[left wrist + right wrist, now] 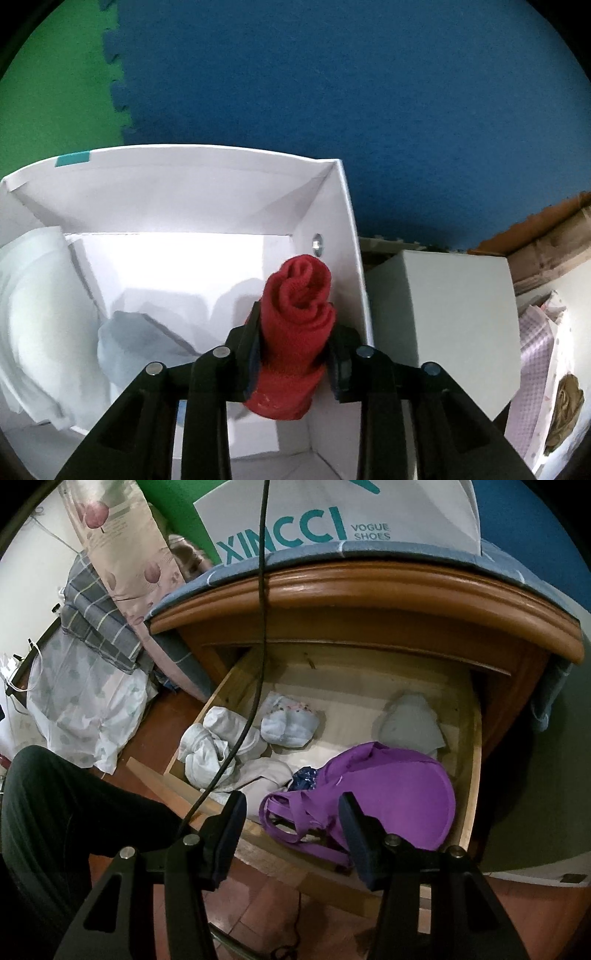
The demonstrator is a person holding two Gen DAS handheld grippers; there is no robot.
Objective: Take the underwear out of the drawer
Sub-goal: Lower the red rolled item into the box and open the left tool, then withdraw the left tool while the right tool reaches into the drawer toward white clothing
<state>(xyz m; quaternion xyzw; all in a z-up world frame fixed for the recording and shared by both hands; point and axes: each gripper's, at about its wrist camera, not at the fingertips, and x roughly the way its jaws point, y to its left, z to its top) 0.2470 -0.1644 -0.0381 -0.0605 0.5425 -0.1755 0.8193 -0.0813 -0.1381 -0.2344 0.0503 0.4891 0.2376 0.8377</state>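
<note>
- Left gripper: jaws closed about a rolled red garment, one pad at each side of the roll; the roll stands nearly upright between the fingers, its spiral end turned toward the camera
- White box: open-topped cardboard; the red garment hangs within its right near corner, close beside the right wall, which bears a metal eyelet; a pale grey folded cloth and white paper lie inside to the left
- Blue mat: lies beyond the box, joined by a toothed seam to a green mat
- Right gripper: jaws stand apart and hold nothing; poised over the front edge of the wooden drawer, which is pulled out
- Purple bra: at the drawer's front right, its straps seen between the right gripper's fingers, untouched
- Other contents: a white bundle, a pale blue piece, a grey piece
- Black cable: crosses the right wrist view from top to lower left
- A person's dark-clad leg: lower left
</note>
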